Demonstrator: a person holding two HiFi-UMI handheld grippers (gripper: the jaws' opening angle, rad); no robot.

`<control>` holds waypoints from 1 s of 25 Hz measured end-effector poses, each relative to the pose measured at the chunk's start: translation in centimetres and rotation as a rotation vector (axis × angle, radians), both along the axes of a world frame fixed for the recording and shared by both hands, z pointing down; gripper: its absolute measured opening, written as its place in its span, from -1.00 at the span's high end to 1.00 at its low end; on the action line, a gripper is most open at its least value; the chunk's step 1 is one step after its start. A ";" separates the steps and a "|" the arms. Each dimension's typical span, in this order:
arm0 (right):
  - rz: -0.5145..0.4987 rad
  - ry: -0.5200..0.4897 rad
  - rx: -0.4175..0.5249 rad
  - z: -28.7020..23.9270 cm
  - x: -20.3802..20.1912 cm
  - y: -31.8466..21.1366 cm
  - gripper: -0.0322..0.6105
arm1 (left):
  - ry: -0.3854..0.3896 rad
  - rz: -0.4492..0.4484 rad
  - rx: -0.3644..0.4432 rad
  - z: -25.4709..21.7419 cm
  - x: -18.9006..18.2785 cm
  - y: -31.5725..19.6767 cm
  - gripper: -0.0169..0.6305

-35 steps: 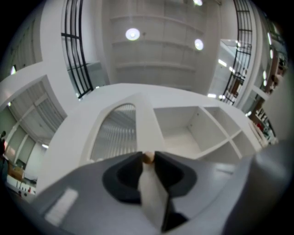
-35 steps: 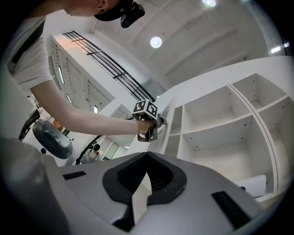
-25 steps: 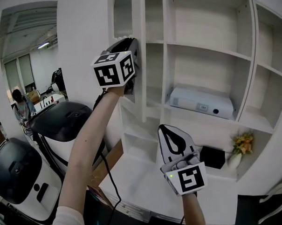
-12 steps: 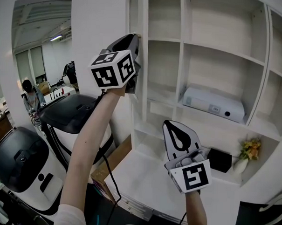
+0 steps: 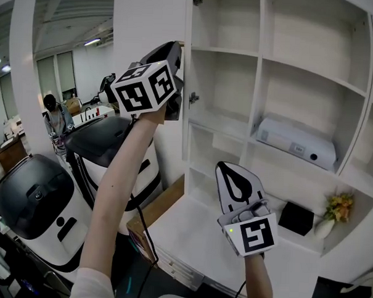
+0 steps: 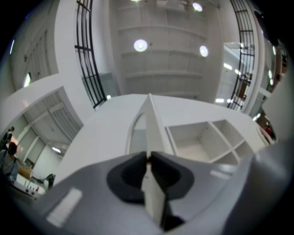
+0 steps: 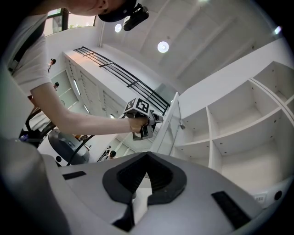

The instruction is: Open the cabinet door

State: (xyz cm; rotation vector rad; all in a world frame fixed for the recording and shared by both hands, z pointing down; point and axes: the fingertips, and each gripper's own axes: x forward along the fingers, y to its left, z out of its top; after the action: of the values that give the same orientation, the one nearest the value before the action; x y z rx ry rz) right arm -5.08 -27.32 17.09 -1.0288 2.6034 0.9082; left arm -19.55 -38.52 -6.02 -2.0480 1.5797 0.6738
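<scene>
The cabinet door stood swung out from the white cabinet, hinged on the cabinet's left wall. From the head view we saw it almost edge-on, so we could make out little of its faces. A hinge showed at mid-height on that wall, another near the top.

The left claw was raised high on a bare, outstretched forearm, at the door's free edge. In the left gripper view we noted its jaws closing on that edge: the thin white edge ran straight between them, and both dark pads lay against it. Left of the edge, that view showed an arched pane in the door's face; right of it, bare shelf compartments.

The right claw was held low, over the desk that forms the cabinet's base, well apart from the door and touching nothing. Its own view gave the jaws pressed together at the tips, with nothing between them.

We noted a flat white device lying on a middle shelf. A black box sat near the desk's back edge. A small vase of flowers stood just beside it, toward the back right corner.

Beyond the desk's left edge stood two white machines with dark lids. A person showed far back in the room.
</scene>
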 end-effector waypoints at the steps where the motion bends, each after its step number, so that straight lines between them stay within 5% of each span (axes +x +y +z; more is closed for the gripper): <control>1: -0.007 0.000 0.000 0.1 -0.2 0.1 0.90 | 0.003 -0.014 -0.001 0.0 -0.7 0.2 0.84; 25: -0.106 0.026 -0.018 1.7 -4.5 -1.5 0.90 | 0.032 -0.337 -0.068 -0.4 -14.2 1.1 0.93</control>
State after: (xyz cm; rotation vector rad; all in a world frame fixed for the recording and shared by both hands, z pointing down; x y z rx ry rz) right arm -9.60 -28.77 18.77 -0.8794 2.6640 0.8800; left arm -33.76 -37.44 -6.45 -1.7603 1.9299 0.5350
